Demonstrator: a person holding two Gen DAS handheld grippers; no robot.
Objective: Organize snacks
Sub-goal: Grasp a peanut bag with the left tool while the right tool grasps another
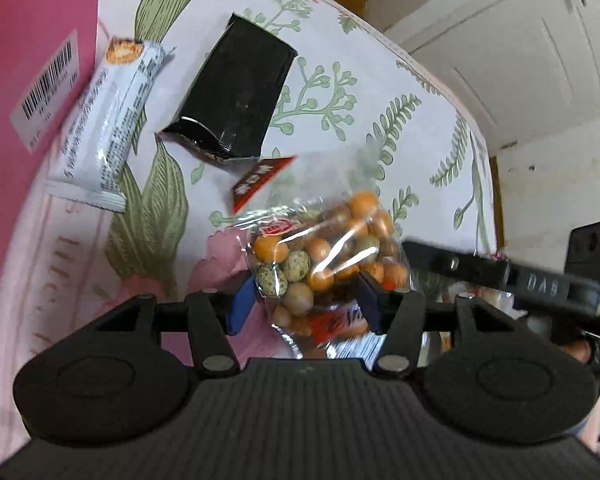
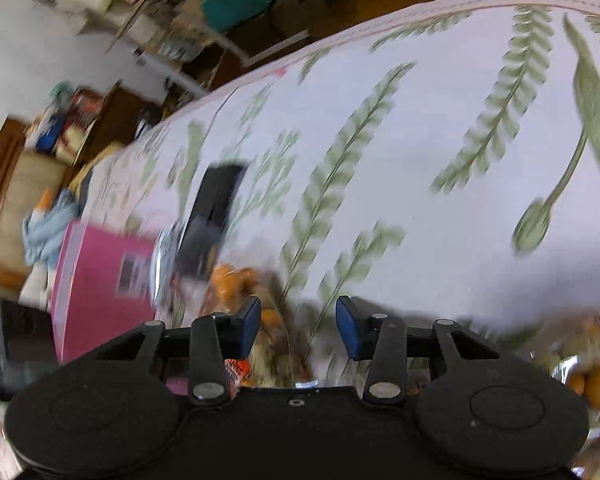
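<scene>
Left view: our left gripper (image 1: 306,300) is squeezing the nut bag (image 1: 328,256) above the cloth (image 1: 380,92), beside the pink box (image 1: 28,40).

Right view: our right gripper (image 2: 296,326) is hanging with jaws apart, holding nothing. Next, we think, we are dropping the bag in the box.

Black left gripper (image 1: 306,300), blue pads, silver rivets, ribbed housing

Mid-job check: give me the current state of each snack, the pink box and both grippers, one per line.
Clear bag of coated nuts: sealed, between the left gripper's pads.
Left gripper: shut on the bag.
Right gripper: open, nothing gripped.
Black pouch: lying flat on the tablecloth, untouched.
White snack bar: wrapped, resting against the pink box.
Pink box: standing at the table's edge.
</scene>
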